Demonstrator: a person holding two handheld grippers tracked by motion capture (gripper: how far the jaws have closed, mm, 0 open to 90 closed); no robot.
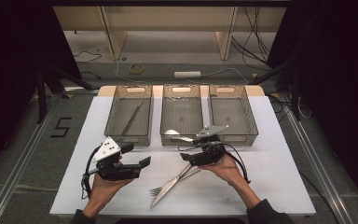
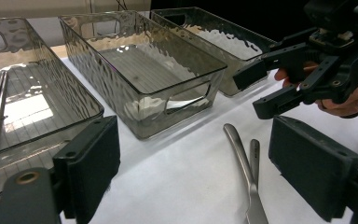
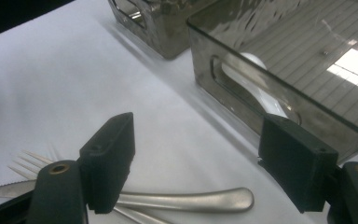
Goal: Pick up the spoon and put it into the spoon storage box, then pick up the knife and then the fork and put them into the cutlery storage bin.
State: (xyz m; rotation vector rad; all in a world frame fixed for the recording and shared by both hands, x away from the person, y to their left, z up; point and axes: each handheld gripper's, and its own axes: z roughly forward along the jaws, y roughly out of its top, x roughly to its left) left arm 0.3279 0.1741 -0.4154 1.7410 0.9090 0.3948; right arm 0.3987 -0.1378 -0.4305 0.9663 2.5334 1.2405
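Spoon [image 3: 256,100] (in middle bin [image 3: 335,121])

Two hand-held black claws, angular moulded bodies. Left claw [image 1: 142,163]: grey three-cornered plate on top, dotted with small dark holes; black cable looped off at 8 o'clock. Right claw [image 1: 185,156]: same grey plate, black cable arcing round at 4 o'clock. Jaws: flat, rectangular, matt black pads [image 2: 314,165] with squared corners. Brass-coloured eyelets set in jaw arms near pivots. Dark sleeves [image 1: 270,215] at both wrists.
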